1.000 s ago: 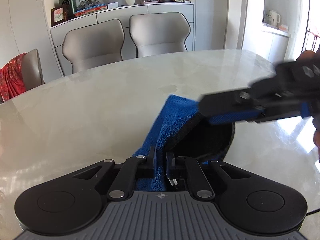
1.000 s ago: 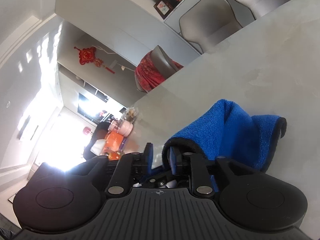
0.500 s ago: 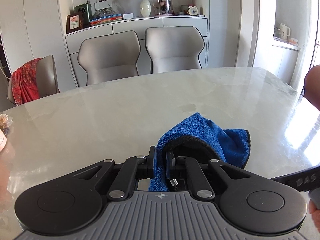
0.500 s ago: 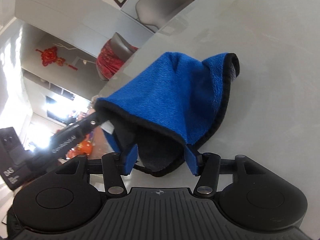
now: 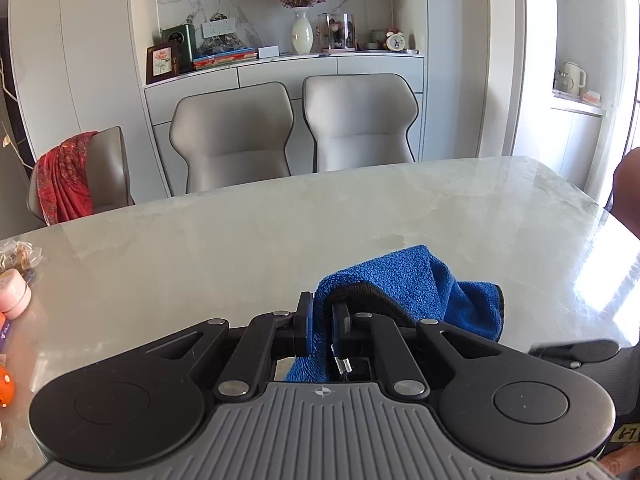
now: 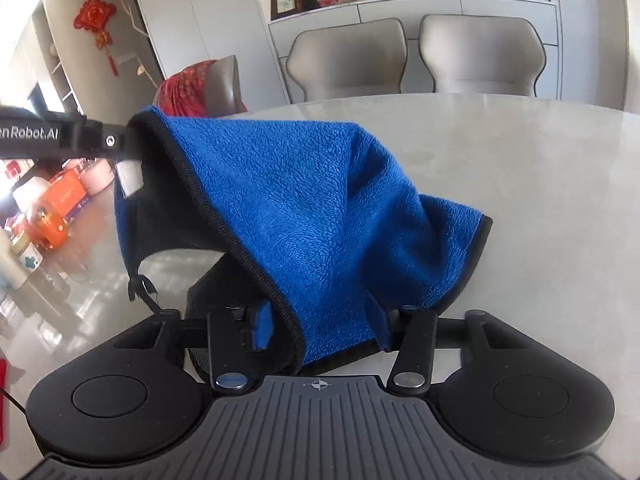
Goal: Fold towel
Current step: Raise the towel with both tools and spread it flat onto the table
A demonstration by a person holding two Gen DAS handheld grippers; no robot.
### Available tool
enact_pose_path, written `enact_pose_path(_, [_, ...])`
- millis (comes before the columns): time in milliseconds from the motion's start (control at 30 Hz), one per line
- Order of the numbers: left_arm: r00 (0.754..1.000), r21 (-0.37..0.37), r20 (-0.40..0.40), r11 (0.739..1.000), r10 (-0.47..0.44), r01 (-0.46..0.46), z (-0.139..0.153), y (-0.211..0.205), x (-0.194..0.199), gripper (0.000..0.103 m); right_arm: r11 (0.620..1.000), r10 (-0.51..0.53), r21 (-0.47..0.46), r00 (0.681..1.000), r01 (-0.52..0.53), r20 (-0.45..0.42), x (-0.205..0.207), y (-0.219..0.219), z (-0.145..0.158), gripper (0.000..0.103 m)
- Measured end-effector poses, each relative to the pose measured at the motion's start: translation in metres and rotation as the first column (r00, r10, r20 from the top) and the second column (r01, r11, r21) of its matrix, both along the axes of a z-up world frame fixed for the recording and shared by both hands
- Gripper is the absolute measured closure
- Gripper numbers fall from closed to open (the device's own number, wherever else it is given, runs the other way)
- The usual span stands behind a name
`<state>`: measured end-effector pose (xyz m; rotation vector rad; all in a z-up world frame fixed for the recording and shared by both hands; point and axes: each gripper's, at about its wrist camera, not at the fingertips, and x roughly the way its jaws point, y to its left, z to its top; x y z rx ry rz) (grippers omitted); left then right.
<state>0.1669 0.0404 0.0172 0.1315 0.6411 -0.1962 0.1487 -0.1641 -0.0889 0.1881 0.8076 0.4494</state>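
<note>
**Spotter:** Where's the towel, and how far along are you?

**Operator:** The blue towel [image 6: 320,216] is half off the desk [image 6: 540,184]. My left claw [image 5: 321,322] is clenched on a black-trimmed edge of it, with cloth pinched between the pads and hanging below them. From there the towel humps up and drapes down to the marble, where its far end rests in a loose lobe.

**Spotter:** And the right one?

**Operator:** The right claw [image 6: 320,330] has its jaws spread wide. The towel's lower hem lies between and over them, but the fingers aren't pressing in on it, so I'd call it released, not gripping.

**Spotter:** Any fold made yet?

**Operator:** None that I'd count. It's tented and bunched, no flat layer, no edges matched. I judge this to be early: one corner is secured, and the second corner isn't. What's left is to catch the other corner, stretch the edge taut, lay the cloth flat on the desk, then bring the halves together and smooth them.

**Spotter:** Anything in the way?

**Operator:** An orange box [image 6: 60,208] and some small jars [image 6: 24,260] sit off to the left, well apart from the towel. Grey chairs [image 5: 236,136] stand beyond the far edge.
</note>
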Motion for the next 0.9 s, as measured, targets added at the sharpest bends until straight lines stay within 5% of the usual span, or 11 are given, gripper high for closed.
enact_pose_path(67, [1.0,0.011,0.003,1.0,0.002,-0.002,0.0,-0.001,-0.001,0.095,0.996,0.024,0.085,0.996,-0.017,-0.086,0.003,-0.006,-0.008,0.099])
enact_pose_path(300, [1.0,0.058,0.024,0.998,0.002,-0.003,0.006,0.001,-0.009,0.095,0.998,0.034,-0.06,0.995,-0.029,0.091,-0.021,-0.016,0.023,0.1])
enact_pose_path(500, [0.99,0.133,0.099,0.987,-0.101,0.088,0.037,-0.018,-0.02,0.095,0.983,0.078,-0.184,0.96,-0.028,0.269,-0.035,-0.047,0.095,0.1])
enact_pose_path(733, [0.948,0.262,0.175,0.941,-0.266,0.216,0.092,-0.046,-0.025,0.095,0.896,0.249,-0.443,0.848,-0.019,0.468,-0.039,-0.057,0.192,0.1])
enact_pose_path(900, [0.915,0.361,0.187,0.891,-0.358,0.275,0.125,-0.062,0.002,0.095,0.806,0.362,-0.591,0.811,-0.026,0.459,-0.026,-0.058,0.231,0.1])
